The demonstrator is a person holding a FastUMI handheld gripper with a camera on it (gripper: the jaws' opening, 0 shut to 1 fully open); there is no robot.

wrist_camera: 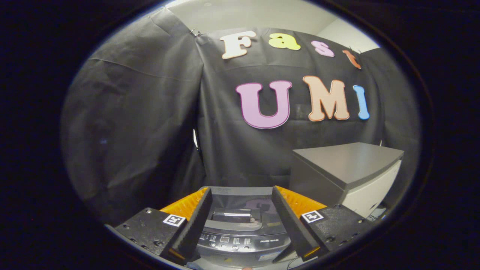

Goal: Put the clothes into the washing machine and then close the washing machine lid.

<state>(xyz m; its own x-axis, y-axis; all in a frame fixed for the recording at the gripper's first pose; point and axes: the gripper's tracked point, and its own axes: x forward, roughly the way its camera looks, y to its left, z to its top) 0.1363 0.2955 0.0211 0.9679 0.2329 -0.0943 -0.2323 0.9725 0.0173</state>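
Grey washing machine [240, 240] is sitting below and just ahead of my hand-held gripper [242, 225], its dark lid [240, 208] lying shut and showing between the fingers [195, 221]. I am holding the hand-held gripper level, fingers spread apart, gripping nothing. A grey-topped cabinet [348, 165] is standing beyond, to the right.

One washing machine [240, 232] — one grey cabinet [347, 176] — one tool [240, 197], fingers apart.
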